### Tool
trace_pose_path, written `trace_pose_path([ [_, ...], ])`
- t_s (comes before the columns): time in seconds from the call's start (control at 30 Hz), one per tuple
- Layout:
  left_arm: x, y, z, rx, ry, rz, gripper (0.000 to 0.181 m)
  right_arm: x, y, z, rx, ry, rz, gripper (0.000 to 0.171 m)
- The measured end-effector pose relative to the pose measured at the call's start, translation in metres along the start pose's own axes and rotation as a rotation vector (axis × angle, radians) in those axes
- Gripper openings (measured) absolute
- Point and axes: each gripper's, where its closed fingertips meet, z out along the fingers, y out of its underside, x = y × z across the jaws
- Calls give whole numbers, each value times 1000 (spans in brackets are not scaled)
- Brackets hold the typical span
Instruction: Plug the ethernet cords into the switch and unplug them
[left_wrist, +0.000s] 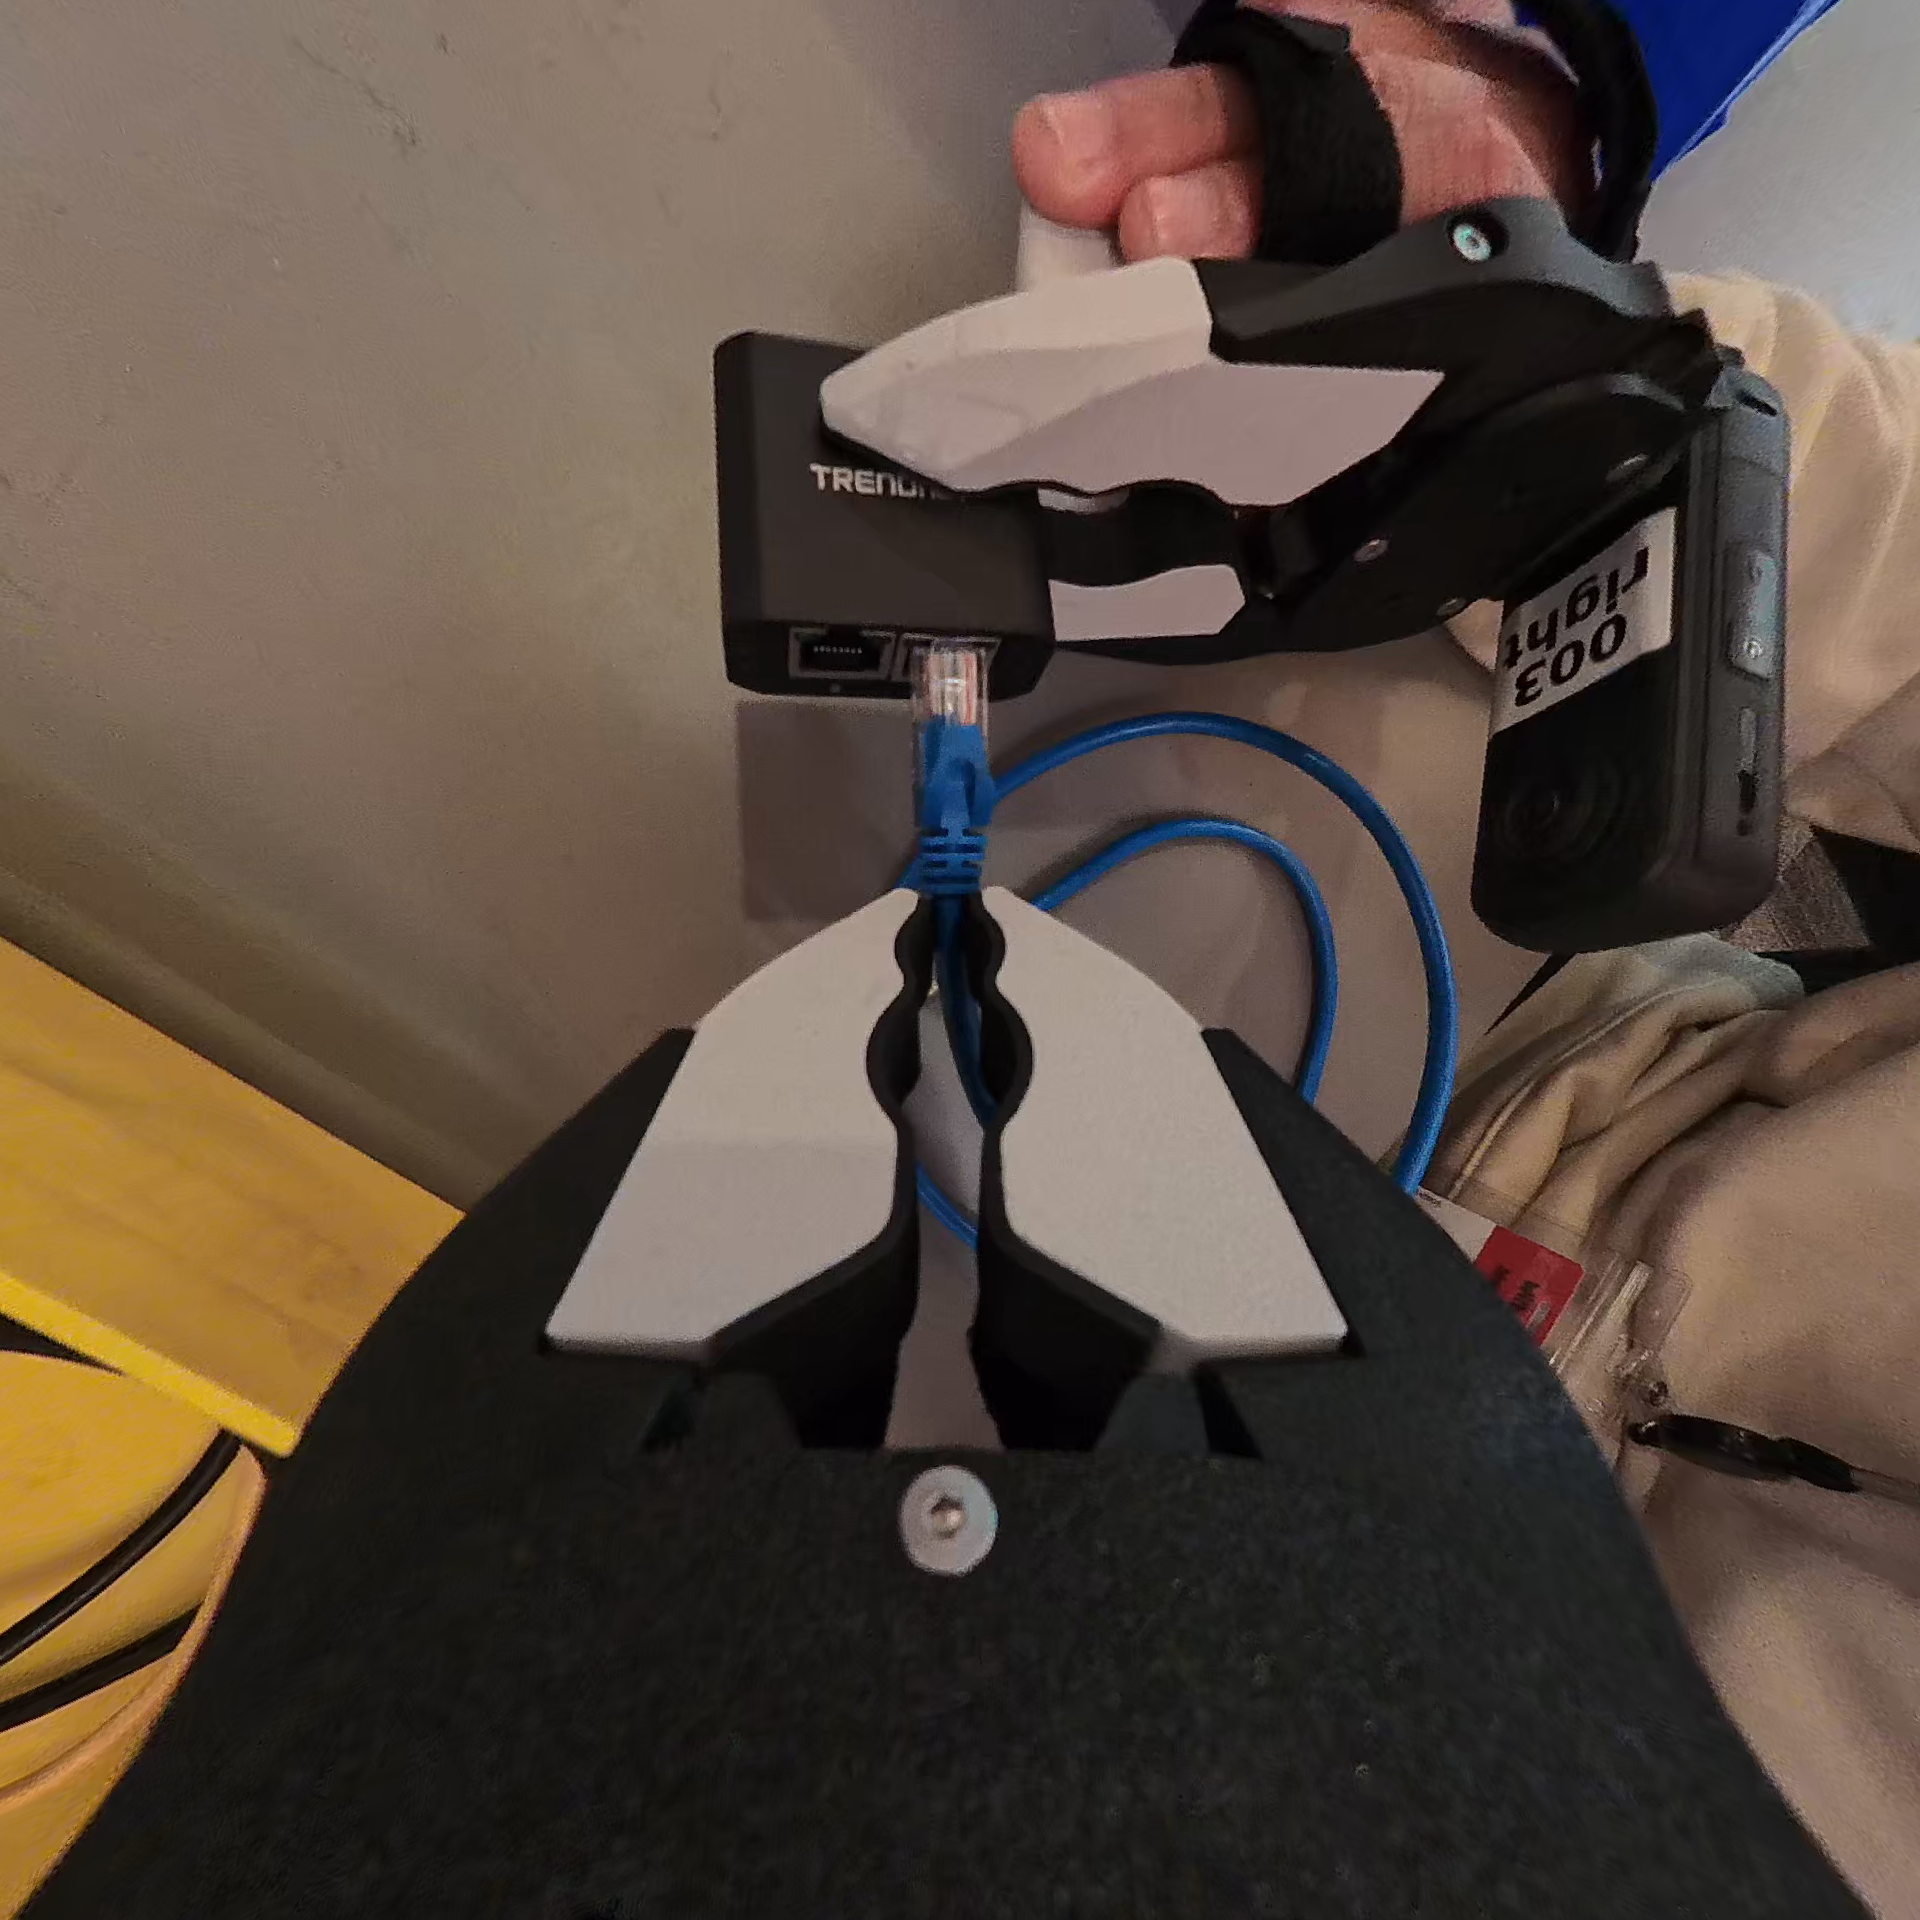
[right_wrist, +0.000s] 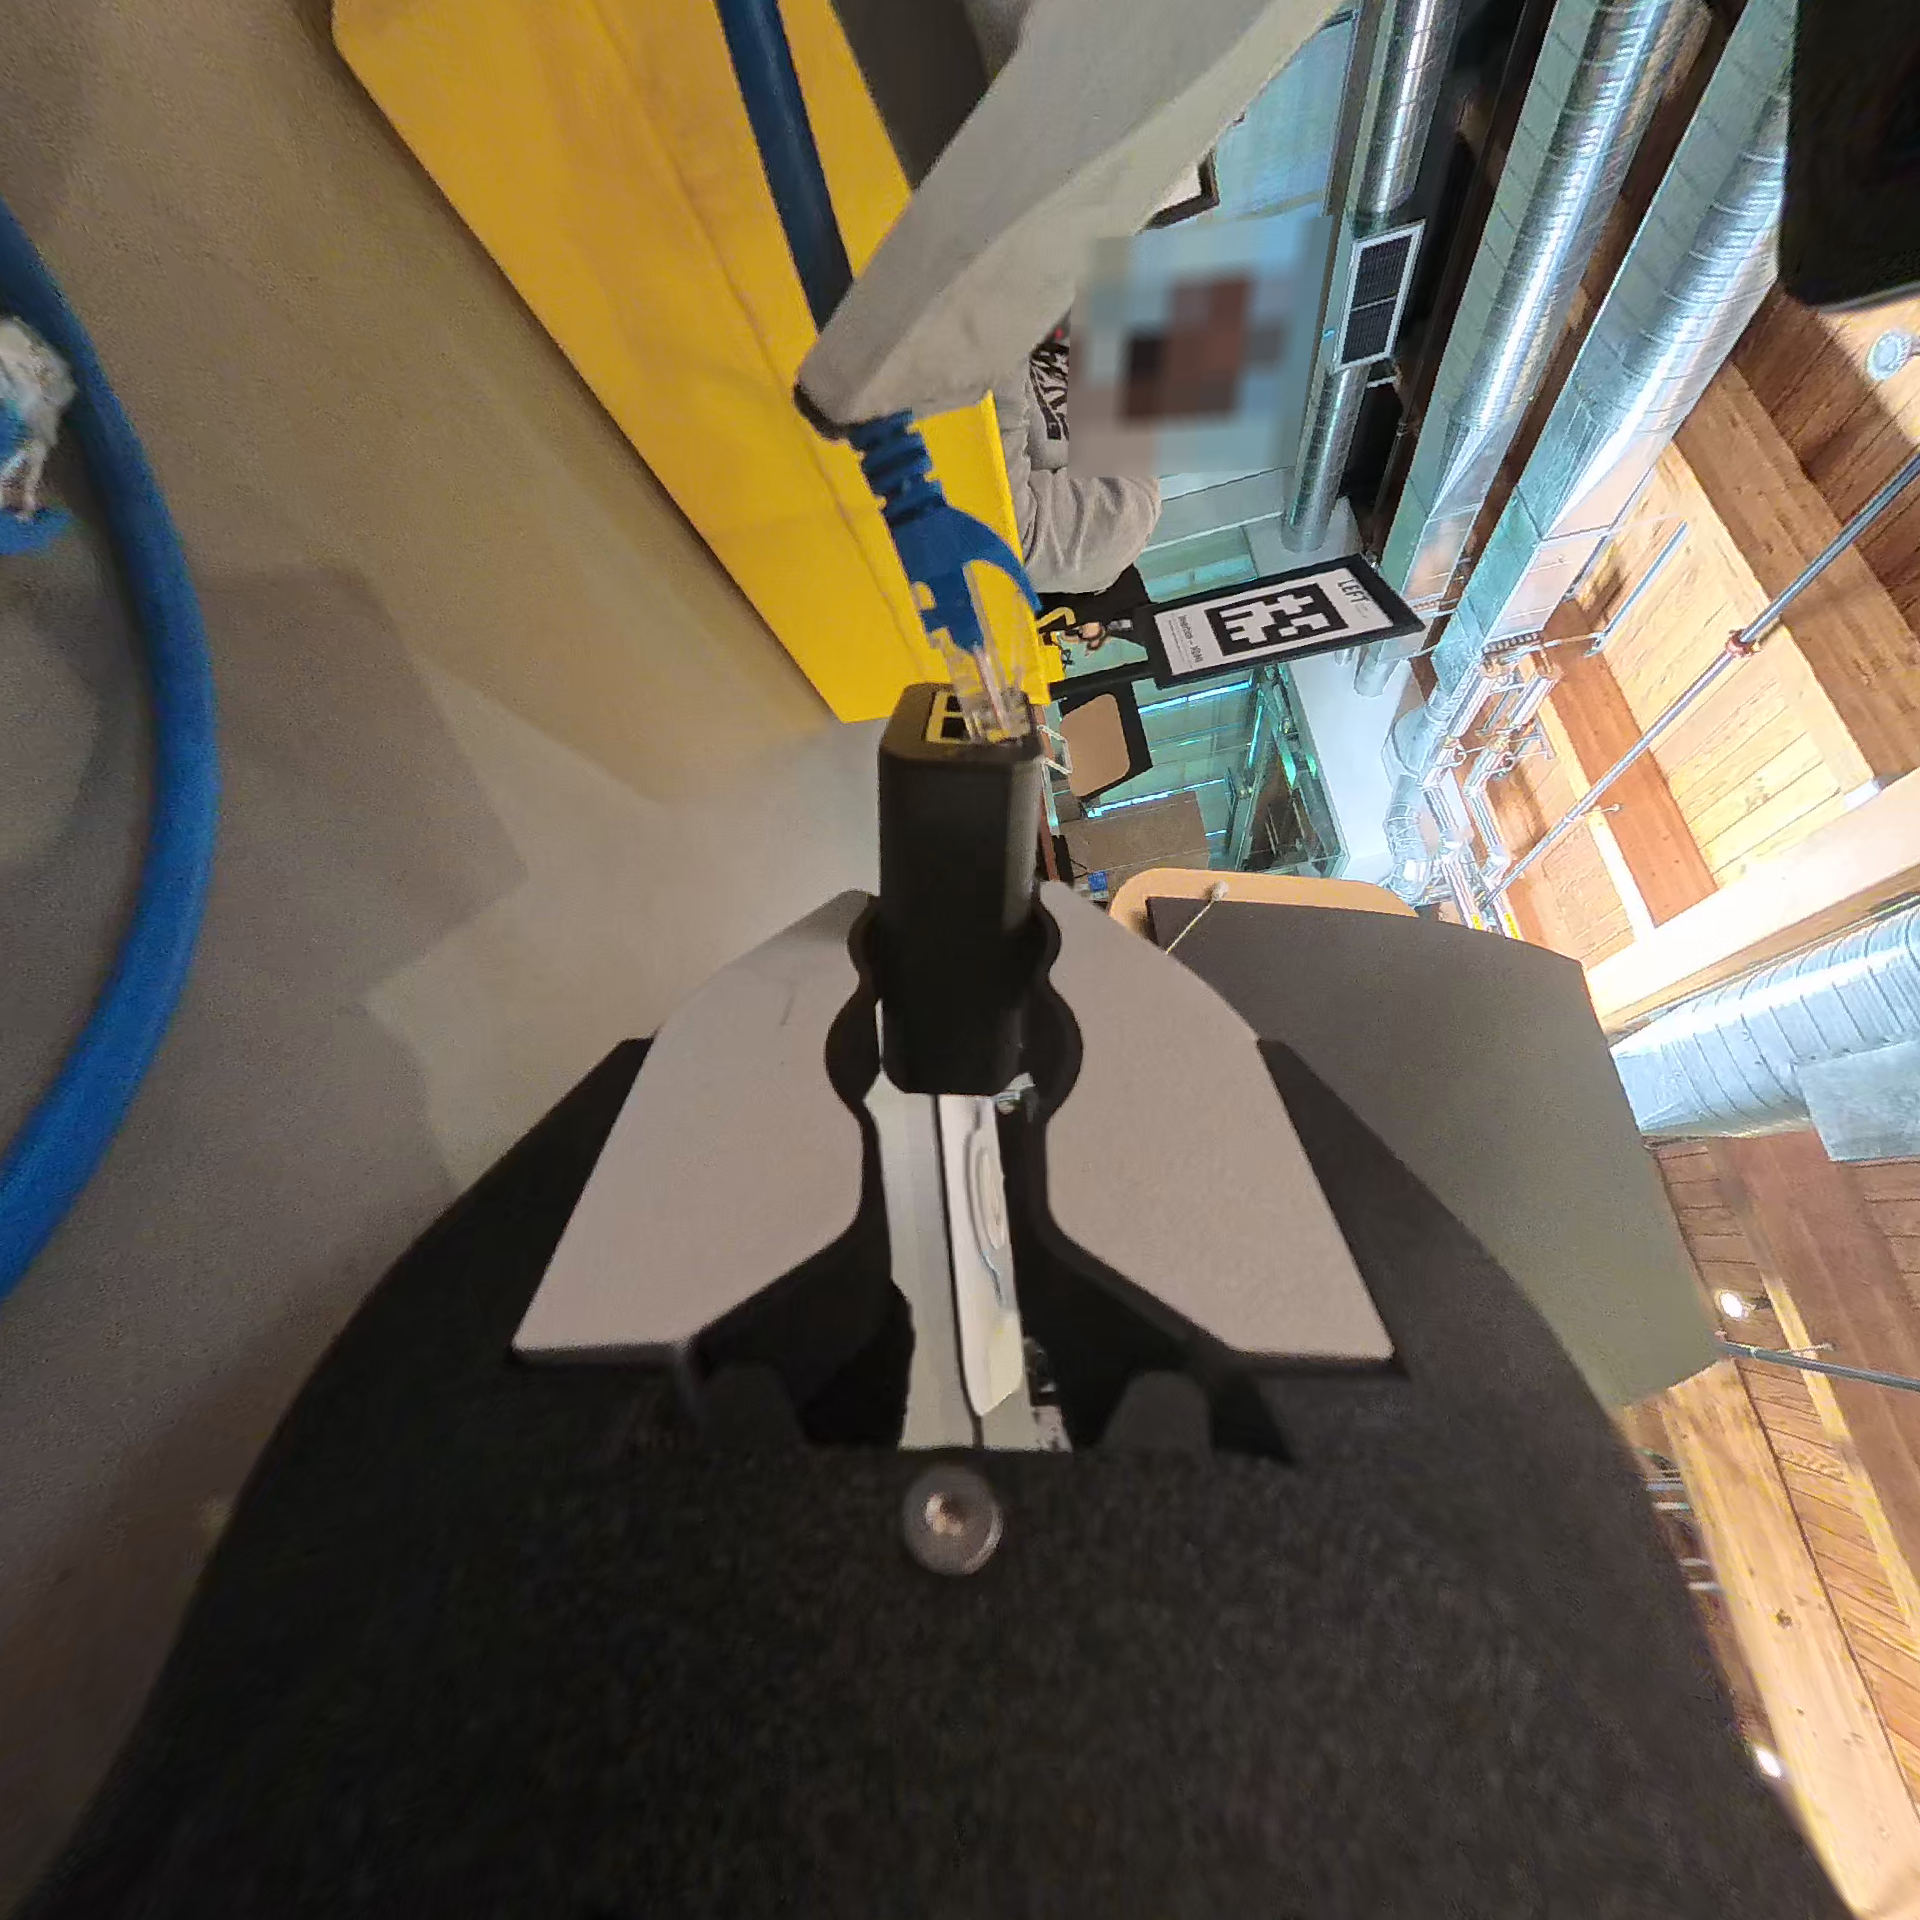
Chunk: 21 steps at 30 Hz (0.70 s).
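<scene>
My left gripper (left_wrist: 948, 906) is shut on a blue ethernet cord (left_wrist: 948, 790) just behind its strain relief. The cord's clear plug (left_wrist: 948, 688) sits at the mouth of the right-hand port of a small black switch (left_wrist: 873, 551). The left-hand port (left_wrist: 840, 652) is empty. The right gripper (left_wrist: 940, 457) is shut on the switch and holds it in the air. In the right wrist view my right gripper (right_wrist: 958, 935) clamps the switch (right_wrist: 958, 842), and the plug (right_wrist: 260, 686) meets its far end, held by the left gripper's finger (right_wrist: 997, 239). The cord loops to the right (left_wrist: 1382, 935).
A yellow board (left_wrist: 156, 1174) lies at lower left on the grey table (left_wrist: 364, 520); it shows in the right wrist view (right_wrist: 644, 312) too. A person's cream sleeve (left_wrist: 1714, 1195) and a badge (left_wrist: 1558, 1299) are at right. Another person sits far off (right_wrist: 1081, 488). The grippers' ends are close to 8 cm from one another.
</scene>
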Motion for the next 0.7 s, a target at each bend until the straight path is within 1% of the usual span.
trace_pose_path([
  [0.33,-5,15,3,-94,-21,-26,5,-3,-5,2,-41,52,-228,24],
  [0.47,-6,22,3,-145,-46,10,5,-8,-10,1,-39,52,-320,24],
  [0.6,1,23,6,-155,-22,49,5,-6,-11,0,-23,46,-230,23],
  [0.7,-3,23,4,-148,-25,27,5,-10,-15,0,-14,40,-241,24],
])
